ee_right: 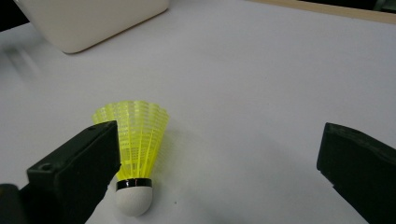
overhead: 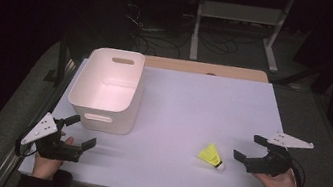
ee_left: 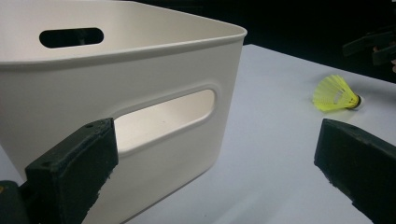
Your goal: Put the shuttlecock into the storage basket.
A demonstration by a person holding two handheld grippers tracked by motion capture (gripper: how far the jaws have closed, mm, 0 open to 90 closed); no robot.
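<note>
dim lab: white worktable (overhead: 192, 108), floor cables (overhead: 162, 42), metal stand (overhead: 240, 14)

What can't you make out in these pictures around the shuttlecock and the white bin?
- Shuttlecock: in the right gripper view, one of the right gripper's fingers covers part of its skirt.
- White bin: in the left gripper view its floor is hidden behind its near wall; the frame's left edge cuts it off.
- Floor beyond the table: too dark in the high view.

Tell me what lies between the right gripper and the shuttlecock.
Nothing: in the high view, bare white table separates the open right gripper from the yellow shuttlecock, which lies on its side.
</note>
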